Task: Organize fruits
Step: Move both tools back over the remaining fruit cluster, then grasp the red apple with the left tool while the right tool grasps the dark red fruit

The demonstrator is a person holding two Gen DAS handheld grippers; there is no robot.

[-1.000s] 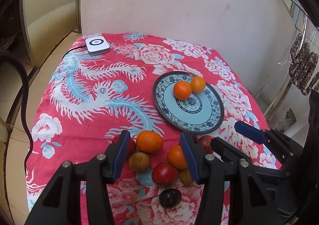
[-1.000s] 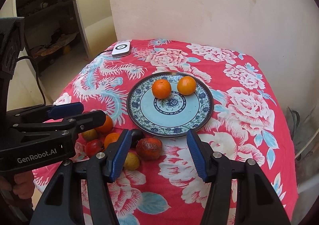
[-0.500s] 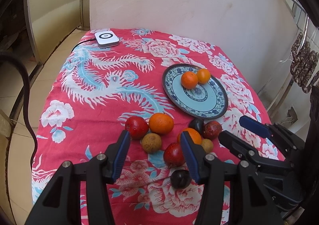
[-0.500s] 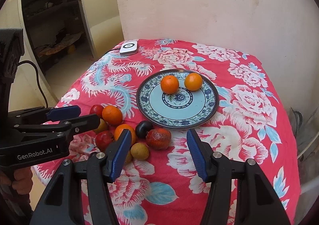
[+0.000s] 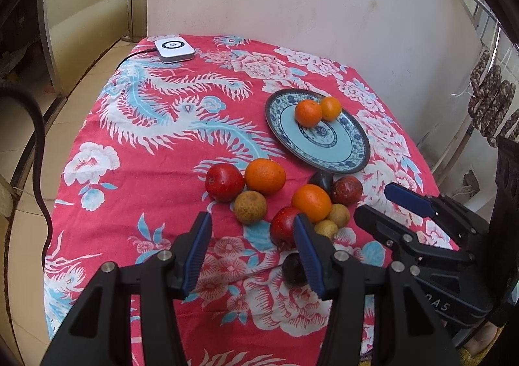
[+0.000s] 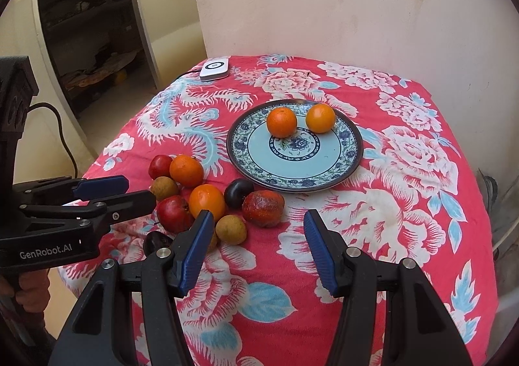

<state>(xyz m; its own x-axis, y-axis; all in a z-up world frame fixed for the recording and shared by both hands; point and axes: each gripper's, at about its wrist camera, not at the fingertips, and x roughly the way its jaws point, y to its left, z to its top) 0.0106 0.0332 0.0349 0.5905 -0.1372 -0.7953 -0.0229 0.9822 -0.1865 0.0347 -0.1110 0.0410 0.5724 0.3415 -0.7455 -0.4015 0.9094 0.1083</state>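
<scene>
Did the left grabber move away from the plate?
Yes. The left gripper has pulled back from the plate; its tips sat among the fruit before, and now most fruit lies beyond them.

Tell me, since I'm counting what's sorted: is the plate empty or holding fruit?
Holding fruit. Two oranges sit side by side at the far part of the plate; the rest of it is bare.

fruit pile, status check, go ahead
Left gripper and right gripper both open, empty. Two oranges on plate; fruit pile loose on cloth beside it. Nothing in the way.
</scene>
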